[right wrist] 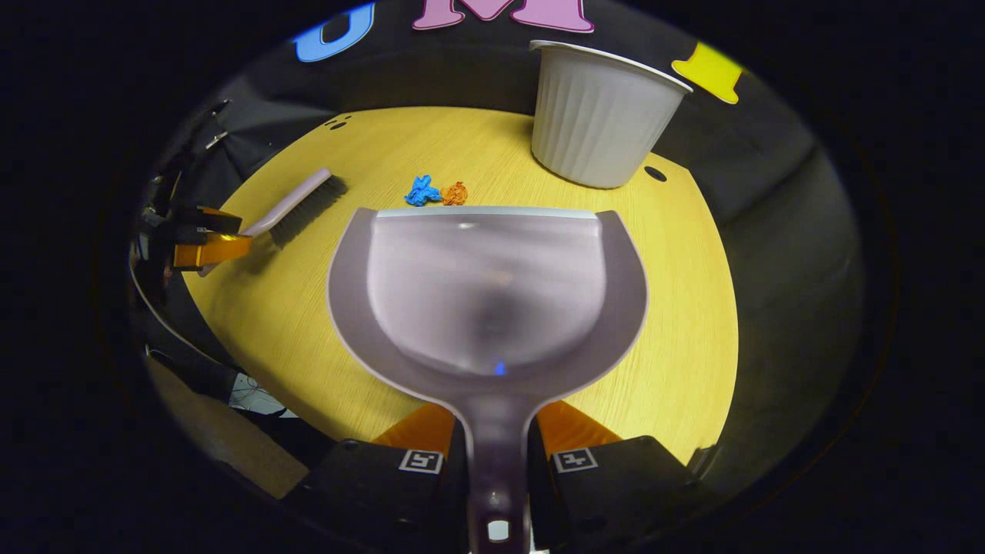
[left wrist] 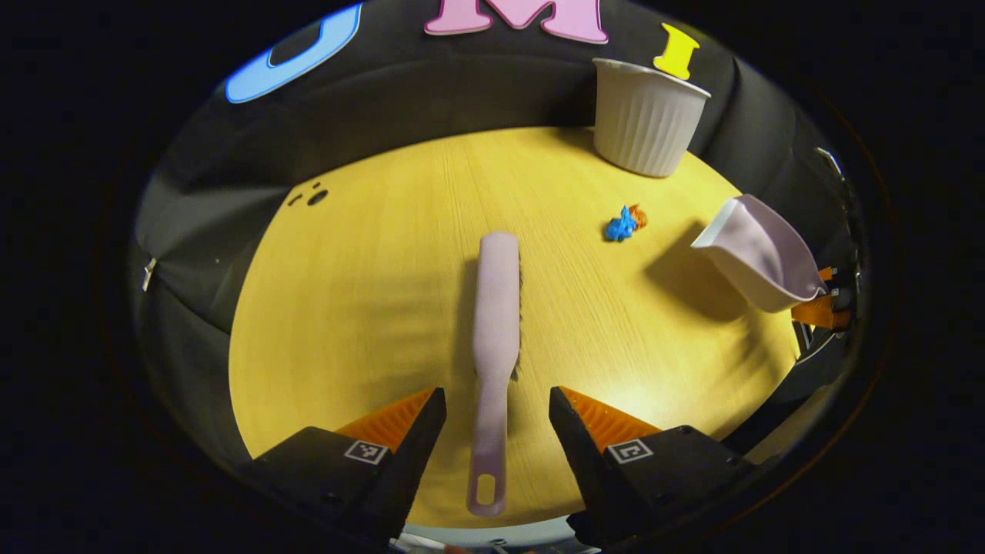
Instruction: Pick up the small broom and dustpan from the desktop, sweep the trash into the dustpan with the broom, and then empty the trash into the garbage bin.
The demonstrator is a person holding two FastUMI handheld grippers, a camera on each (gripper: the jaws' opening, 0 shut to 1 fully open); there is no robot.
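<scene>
My left gripper (left wrist: 497, 404) is spread astride the pale lilac plastic broom (left wrist: 496, 323) lying mid-frame on the yellow wooden desktop (left wrist: 369, 308), bare wood either side. My right gripper (right wrist: 495, 431) pinches the lilac dustpan (right wrist: 485, 292) handle.

Round wooden tabletop (left wrist: 369, 308), dark holes (left wrist: 316, 198) near far edge

Lilac broom (left wrist: 496, 323), yellow wood-grain table (left wrist: 369, 308)

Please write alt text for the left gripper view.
The open left claw straddles the handle of a pale lilac plastic broom lying on the yellow wooden table. Beyond lie blue and orange paper scraps and a white ribbed bin.
</scene>
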